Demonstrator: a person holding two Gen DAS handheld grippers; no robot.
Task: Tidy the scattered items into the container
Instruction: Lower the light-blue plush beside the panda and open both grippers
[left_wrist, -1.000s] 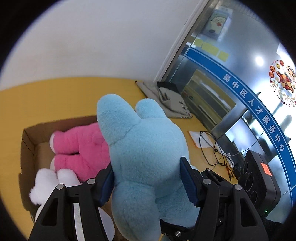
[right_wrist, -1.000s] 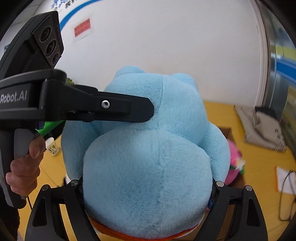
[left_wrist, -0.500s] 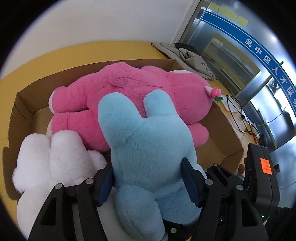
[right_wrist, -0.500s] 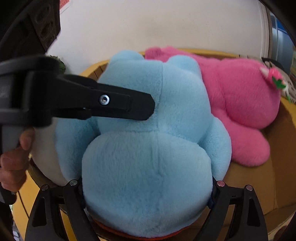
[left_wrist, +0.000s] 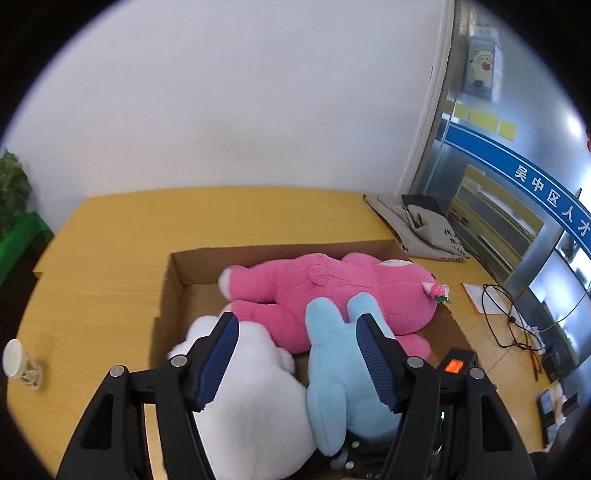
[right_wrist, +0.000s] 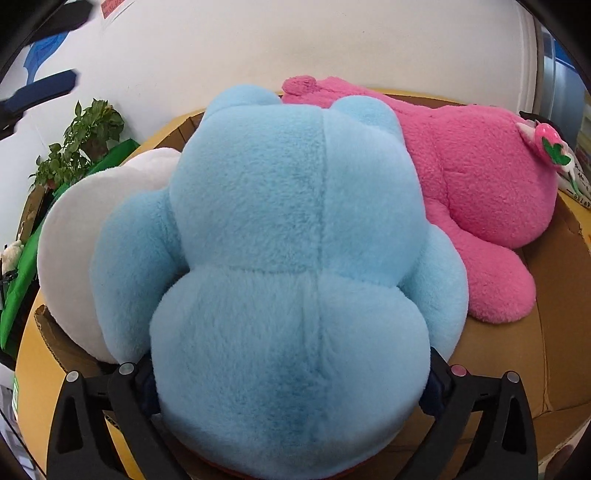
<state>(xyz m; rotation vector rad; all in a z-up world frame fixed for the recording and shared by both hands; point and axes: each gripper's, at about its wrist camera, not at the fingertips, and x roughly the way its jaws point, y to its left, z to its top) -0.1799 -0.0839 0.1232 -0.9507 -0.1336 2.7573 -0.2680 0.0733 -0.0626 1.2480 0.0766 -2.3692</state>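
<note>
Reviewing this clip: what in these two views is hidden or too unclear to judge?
- Right gripper pads, right wrist view: buried behind the blue plush, so contact isn't visible.
- Box floor, both views: covered by the pink plush and white plush.
- Blue plush's front: faces away in both views.
- White plush's shape: cut off by the left gripper.

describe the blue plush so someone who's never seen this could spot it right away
Find the open cardboard box on the yellow table; three plush toys fill it. The blue plush sits at the near end, between the white plush and the long pink plush. It is the only pale blue one, with two rounded ears, and the right gripper is clamped around its base.
</note>
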